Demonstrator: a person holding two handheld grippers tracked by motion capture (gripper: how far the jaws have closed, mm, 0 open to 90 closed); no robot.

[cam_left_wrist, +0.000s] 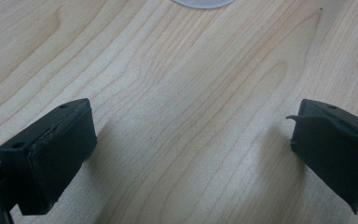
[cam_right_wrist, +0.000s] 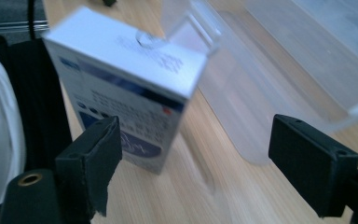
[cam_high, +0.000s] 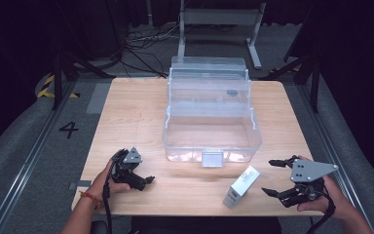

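My right gripper (cam_high: 276,178) is spread beside the small box (cam_high: 242,186) at the tabletop's near edge, left gripper (cam_high: 137,170) spread, empty; a clumsy close could knock it off.

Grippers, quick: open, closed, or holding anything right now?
Left gripper: open, nothing between its fingers, over bare table.
Right gripper: open, holding nothing; the small box lies just ahead.

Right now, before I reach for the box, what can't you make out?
- Print on the small box: blurred in the right gripper view, too small in the high view.
- Dark spot in the clear bin's upper tray: too small to identify.
- Clear bin: cut off by the left gripper view's top edge.
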